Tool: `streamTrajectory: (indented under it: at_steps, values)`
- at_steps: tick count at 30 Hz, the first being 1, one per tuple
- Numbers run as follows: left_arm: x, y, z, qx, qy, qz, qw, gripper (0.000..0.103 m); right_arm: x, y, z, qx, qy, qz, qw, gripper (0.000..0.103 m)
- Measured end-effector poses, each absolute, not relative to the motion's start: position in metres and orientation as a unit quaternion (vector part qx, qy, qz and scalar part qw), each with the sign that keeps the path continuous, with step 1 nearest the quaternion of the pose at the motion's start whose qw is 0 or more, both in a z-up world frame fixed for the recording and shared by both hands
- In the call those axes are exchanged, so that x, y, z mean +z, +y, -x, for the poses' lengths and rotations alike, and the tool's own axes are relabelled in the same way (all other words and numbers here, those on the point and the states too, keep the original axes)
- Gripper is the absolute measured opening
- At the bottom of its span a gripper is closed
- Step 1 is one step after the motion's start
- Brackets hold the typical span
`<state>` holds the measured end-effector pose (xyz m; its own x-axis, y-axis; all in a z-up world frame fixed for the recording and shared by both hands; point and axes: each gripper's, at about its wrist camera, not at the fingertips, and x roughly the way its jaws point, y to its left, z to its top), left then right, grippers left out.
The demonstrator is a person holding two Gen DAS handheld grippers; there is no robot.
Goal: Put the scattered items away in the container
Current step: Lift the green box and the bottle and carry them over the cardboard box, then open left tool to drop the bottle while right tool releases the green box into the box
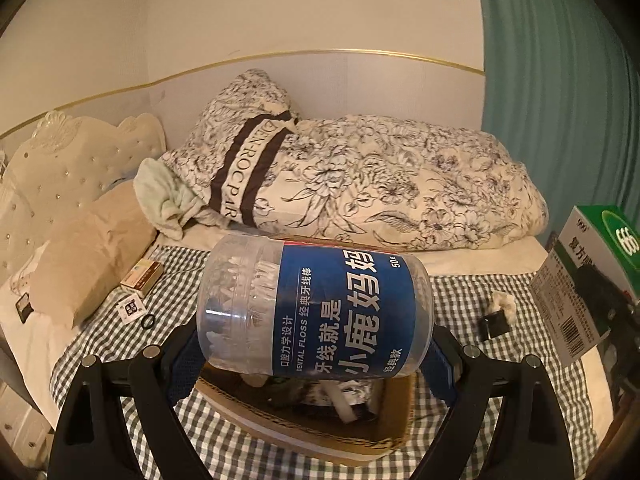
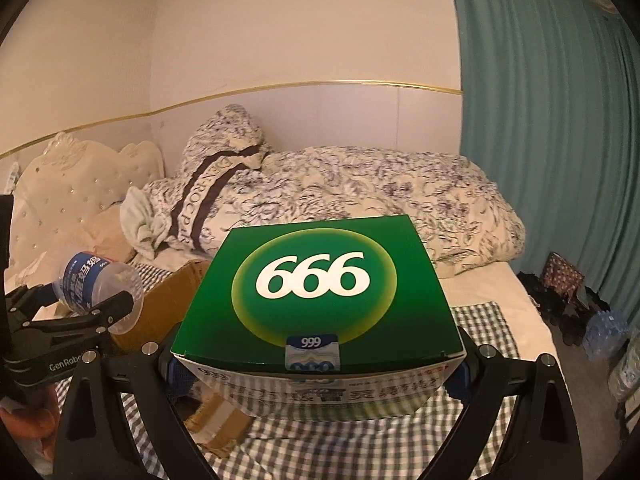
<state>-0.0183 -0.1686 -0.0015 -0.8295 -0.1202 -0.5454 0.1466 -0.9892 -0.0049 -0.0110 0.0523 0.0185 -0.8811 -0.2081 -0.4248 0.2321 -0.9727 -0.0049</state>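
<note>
Our tongs are matte black: the left tongs (image 1: 314, 354) and right tongs (image 2: 318, 364) share wide angular arms, silver screw heads and blue mesh-textured pads (image 1: 182, 364). White "GenRobo" lettering marks one arm.

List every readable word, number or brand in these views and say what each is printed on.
"DENTAL FLOSS", "小鹿妈妈", "50": blue label of the clear plastic floss jar.
"666" (upside down), "999": green cardboard medicine box.
"GenRobo": black left gripper.
"DEN-ROC PAR": dark band on the floral pillow.
Box side print and barcode: too blurred.
</note>
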Motion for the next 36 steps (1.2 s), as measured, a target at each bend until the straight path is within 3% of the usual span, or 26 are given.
streamTrajectory:
  at_steps: [36]
  values:
    - [-0.101,-0.239,0.110,-0.923,0.056,-0.372,0.084,0.091,-0.065,-0.069,0.108,-0.934,0.059,-0.290,0.200,0.095]
